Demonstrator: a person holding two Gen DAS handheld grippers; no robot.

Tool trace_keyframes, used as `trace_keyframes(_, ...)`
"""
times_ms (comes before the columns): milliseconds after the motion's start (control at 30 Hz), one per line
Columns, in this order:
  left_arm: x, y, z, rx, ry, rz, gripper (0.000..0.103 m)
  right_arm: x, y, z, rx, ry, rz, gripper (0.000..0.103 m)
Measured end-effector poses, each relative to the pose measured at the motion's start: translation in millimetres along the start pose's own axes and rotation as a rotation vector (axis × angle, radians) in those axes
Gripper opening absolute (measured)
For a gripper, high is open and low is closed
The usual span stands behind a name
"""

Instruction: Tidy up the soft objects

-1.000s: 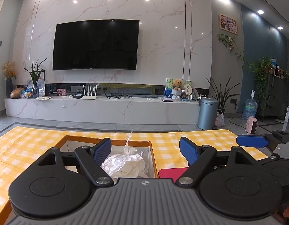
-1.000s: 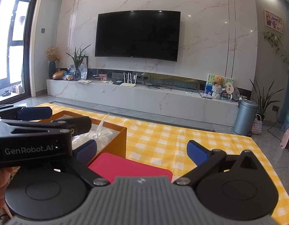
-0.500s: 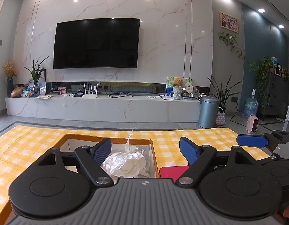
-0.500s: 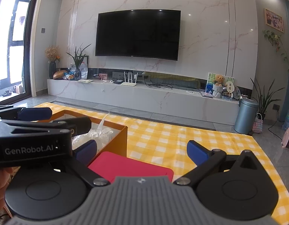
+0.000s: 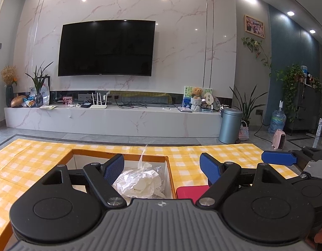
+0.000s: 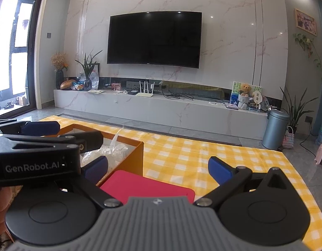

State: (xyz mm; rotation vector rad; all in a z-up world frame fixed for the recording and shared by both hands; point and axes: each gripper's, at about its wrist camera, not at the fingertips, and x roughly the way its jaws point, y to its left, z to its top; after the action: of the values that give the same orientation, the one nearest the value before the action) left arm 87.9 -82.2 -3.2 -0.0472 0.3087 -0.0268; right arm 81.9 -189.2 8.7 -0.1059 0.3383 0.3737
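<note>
An orange open box (image 5: 119,158) (image 6: 133,156) sits on the yellow checked cloth (image 5: 223,156) (image 6: 182,156). In it lies a crumpled clear plastic bag with white soft stuff (image 5: 141,181) (image 6: 110,152). A flat red object (image 5: 191,190) (image 6: 146,186) lies right of the box. My left gripper (image 5: 162,168) is open and empty, held above the box's near right part. My right gripper (image 6: 159,168) is open and empty above the red object. The left gripper's body (image 6: 46,154) shows at the left of the right wrist view.
Beyond the table's far edge is grey floor, a white marble TV bench (image 5: 110,121) with clutter, a wall TV (image 5: 106,48), a metal bin (image 5: 231,125), plants and a small pink heater (image 5: 279,139). A glass door (image 6: 12,58) is far left.
Both views have tilted slightly, so the room sits a little higher or lower in frame. The grippers stay open and the objects have not moved.
</note>
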Motion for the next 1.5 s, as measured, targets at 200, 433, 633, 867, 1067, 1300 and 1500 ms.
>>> trace_keyframes(200,0.2,3.7,0.2,-0.004,0.004,-0.007,0.095,-0.6,-0.3,0.2,0.003,0.0,0.002,0.1)
trace_keyframes(433,0.2,4.6,0.2,-0.016,0.016,-0.009,0.095,-0.2,-0.1,-0.2,0.011,0.002,0.008,0.1)
trace_keyframes(633,0.1,5.7,0.0,-0.018,0.014,-0.006,0.095,-0.2,0.2,-0.4,0.011,-0.002,0.009,0.1)
trace_keyframes(867,-0.4,4.7,1.1,-0.005,0.014,-0.01,0.095,0.8,-1.3,-0.7,0.012,0.002,0.012,0.1)
trace_keyframes(1067,-1.2,1.6,0.9,0.005,0.011,-0.005,0.095,1.6,-0.9,-0.7,0.008,0.005,0.009,0.1)
trace_keyframes(1300,-1.3,0.8,0.7,0.01,0.011,0.001,0.095,2.1,-0.6,-0.6,0.008,0.008,0.009,0.1)
trace_keyframes(1500,-1.5,1.3,0.4,0.003,0.014,-0.006,0.095,2.7,-1.4,-0.2,0.009,0.011,0.012,0.1)
